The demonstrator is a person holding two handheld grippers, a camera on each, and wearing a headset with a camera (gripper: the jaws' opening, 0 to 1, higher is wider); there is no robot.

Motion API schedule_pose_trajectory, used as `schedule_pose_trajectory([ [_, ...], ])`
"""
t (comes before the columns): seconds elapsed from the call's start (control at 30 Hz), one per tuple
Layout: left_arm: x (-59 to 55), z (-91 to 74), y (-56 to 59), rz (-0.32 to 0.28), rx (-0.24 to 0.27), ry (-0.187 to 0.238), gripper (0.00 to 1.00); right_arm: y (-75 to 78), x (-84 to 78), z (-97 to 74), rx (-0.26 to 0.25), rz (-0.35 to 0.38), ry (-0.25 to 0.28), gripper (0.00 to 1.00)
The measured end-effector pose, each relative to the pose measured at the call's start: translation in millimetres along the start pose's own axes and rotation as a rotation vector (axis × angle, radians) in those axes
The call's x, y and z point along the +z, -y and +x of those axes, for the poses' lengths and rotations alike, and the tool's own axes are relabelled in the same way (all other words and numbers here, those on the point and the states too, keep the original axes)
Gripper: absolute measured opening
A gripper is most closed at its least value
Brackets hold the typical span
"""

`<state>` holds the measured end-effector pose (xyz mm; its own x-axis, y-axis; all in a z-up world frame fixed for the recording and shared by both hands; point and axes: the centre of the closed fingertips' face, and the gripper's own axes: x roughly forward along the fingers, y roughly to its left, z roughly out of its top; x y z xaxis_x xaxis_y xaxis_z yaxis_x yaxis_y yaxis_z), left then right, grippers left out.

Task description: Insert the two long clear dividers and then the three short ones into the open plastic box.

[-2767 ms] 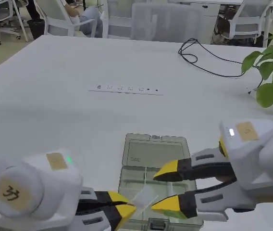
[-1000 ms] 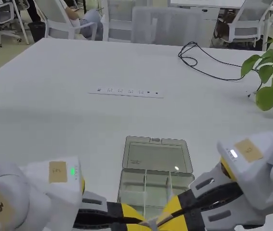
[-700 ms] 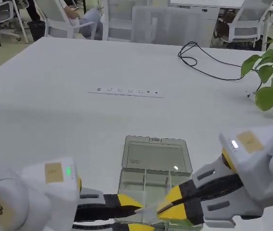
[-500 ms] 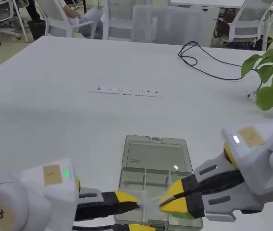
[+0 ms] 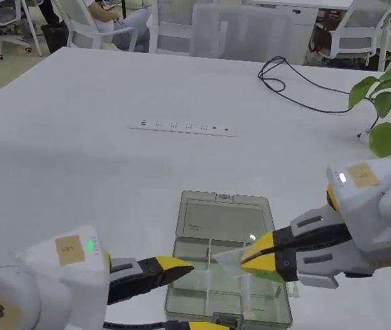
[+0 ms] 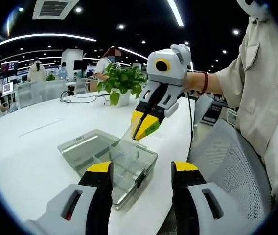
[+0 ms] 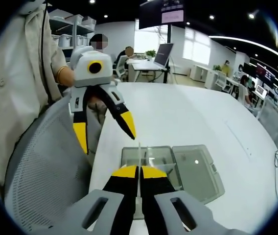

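- Gripping a clear divider [image 5: 228,256], the right gripper [image 5: 250,258] has its jaws pressed together on the piece, over the plastic box [image 5: 202,306]; contact between divider and box cannot be determined.
- Left gripper [image 5: 188,295]: jaws spread wide, nothing between them, at the box's near left corner.
- Box rests on the white table [image 5: 78,158] near its front edge, with the lid [image 5: 219,218] folded flat behind; partition lines are visible inside.
- Right gripper view: the divider stands upright from the closed tips.
- Power strip [image 5: 182,127] lies well apart.
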<state>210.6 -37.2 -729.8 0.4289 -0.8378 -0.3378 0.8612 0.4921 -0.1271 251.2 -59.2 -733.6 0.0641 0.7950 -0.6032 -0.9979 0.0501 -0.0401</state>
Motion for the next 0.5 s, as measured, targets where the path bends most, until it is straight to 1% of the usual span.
schedule_pose_trajectory([
  [0.3, 0.0, 0.5, -4.6, -0.027, 0.022, 0.017, 0.60, 14.9, -12.9, -0.1, -0.037, 0.038, -0.030, 0.02],
  [0.5, -0.5, 0.7, -7.8, -0.051, 0.033, 0.027, 0.65, 18.7, -20.6, 1.4, -0.051, 0.056, -0.054, 0.02],
])
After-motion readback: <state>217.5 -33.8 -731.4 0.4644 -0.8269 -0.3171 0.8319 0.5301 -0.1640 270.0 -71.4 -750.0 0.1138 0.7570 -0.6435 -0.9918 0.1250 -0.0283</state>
